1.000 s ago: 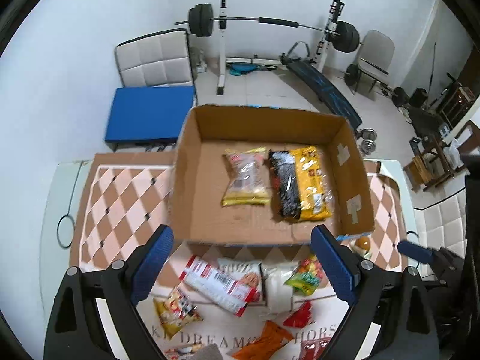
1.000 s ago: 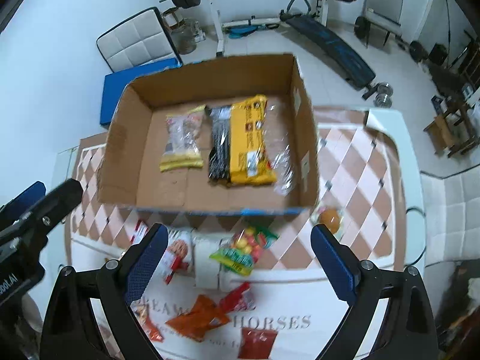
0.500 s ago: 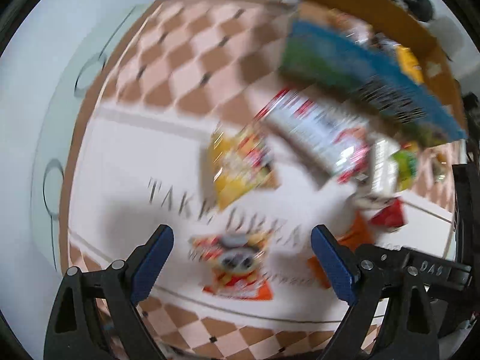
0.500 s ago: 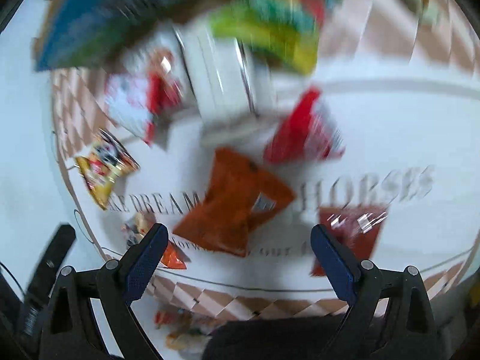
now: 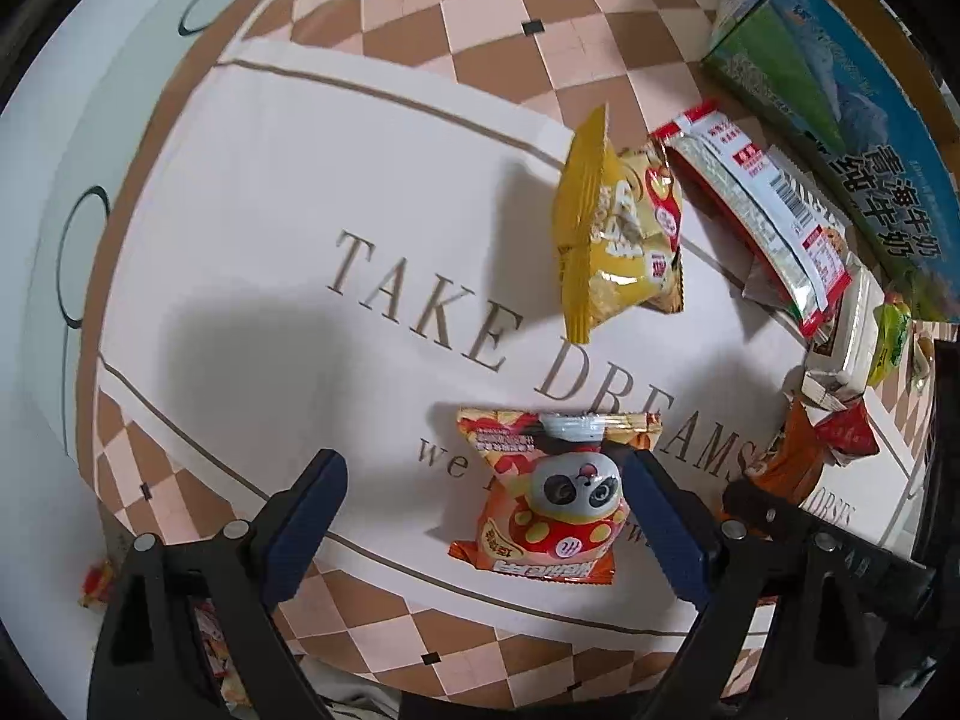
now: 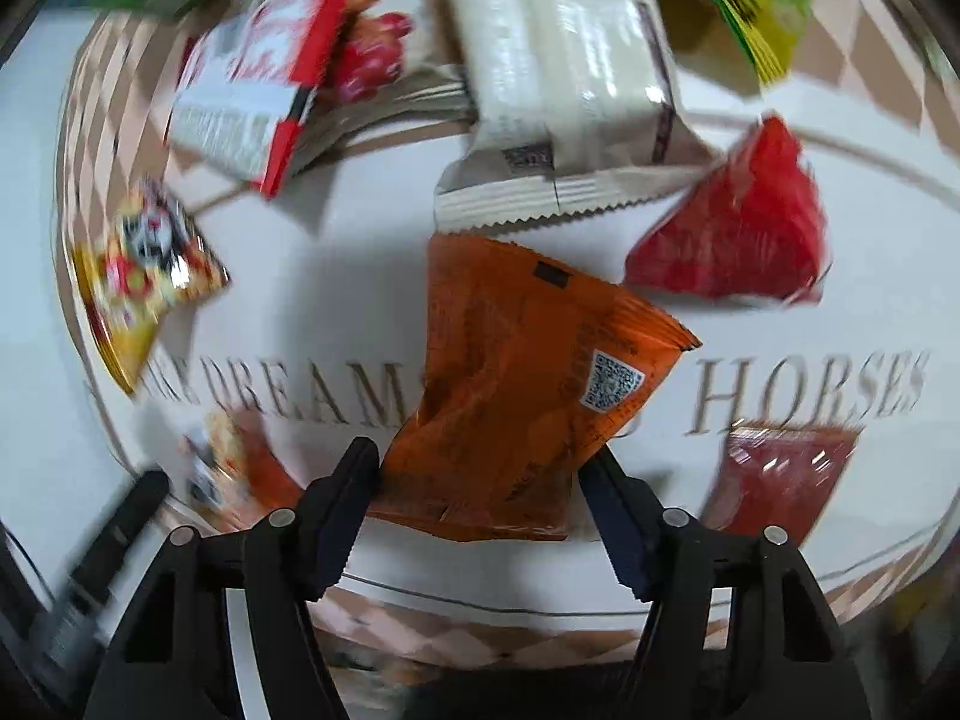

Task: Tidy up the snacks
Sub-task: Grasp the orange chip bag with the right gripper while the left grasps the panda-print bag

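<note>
While both wide apart, right hand-held gripper [image 6: 480,504] straddles crinkled orange packet [image 6: 528,384], left hand-held gripper [image 5: 483,519] flanks panda pouch [image 5: 552,498].

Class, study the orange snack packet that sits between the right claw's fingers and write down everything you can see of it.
The orange snack packet is a crinkled, glossy foil-like pouch, plain orange with faint print, a small dark square near its top and a white QR-code label on its right side. It lies flat on the white tablecloth, covering part of the printed lettering. The right claw is open around its lower end, the fingers close to its edges. Its top edge meets the serrated seal of the white packet.
</note>
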Demonstrator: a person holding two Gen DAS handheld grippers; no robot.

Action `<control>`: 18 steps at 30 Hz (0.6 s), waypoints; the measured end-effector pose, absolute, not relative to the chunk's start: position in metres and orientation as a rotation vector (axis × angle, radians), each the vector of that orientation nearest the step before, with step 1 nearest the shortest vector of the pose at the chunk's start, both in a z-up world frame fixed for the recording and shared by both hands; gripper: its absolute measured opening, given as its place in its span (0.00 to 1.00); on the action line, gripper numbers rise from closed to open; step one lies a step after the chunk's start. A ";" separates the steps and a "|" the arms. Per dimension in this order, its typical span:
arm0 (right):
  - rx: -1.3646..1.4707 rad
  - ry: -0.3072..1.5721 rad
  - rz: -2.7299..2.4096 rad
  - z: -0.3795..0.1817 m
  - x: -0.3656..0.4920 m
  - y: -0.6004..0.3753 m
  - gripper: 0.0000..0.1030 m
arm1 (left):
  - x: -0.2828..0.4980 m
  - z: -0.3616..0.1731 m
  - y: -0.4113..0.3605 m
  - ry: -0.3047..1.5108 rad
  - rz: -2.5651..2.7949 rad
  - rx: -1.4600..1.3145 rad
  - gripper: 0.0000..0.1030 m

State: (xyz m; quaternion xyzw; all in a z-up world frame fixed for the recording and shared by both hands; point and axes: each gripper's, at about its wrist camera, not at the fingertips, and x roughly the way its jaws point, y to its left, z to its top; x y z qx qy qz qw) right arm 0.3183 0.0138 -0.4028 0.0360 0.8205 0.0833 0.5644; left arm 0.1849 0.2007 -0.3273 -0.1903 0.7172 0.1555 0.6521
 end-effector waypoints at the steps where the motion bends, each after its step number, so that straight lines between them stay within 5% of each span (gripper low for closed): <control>1: 0.040 1.925 0.215 -0.401 0.317 0.015 0.67 | 0.184 -0.329 0.200 1.635 0.346 -0.442 0.91; 8: -0.284 1.875 0.319 -0.394 0.300 0.013 0.66 | 0.180 -0.354 0.184 1.707 0.277 -0.447 0.91; 12: -0.217 1.915 0.325 -0.395 0.299 0.005 0.68 | 0.180 -0.369 0.170 1.744 0.239 -0.424 0.91; 14: -0.126 1.943 0.305 -0.398 0.302 -0.003 0.71 | 0.176 -0.374 0.162 1.743 0.228 -0.416 0.77; 15: -0.068 1.954 0.291 -0.399 0.302 -0.008 0.72 | 0.175 -0.376 0.159 1.746 0.226 -0.411 0.56; 18: 0.034 1.953 0.242 -0.400 0.303 -0.018 0.73 | 0.173 -0.379 0.148 1.745 0.233 -0.392 0.50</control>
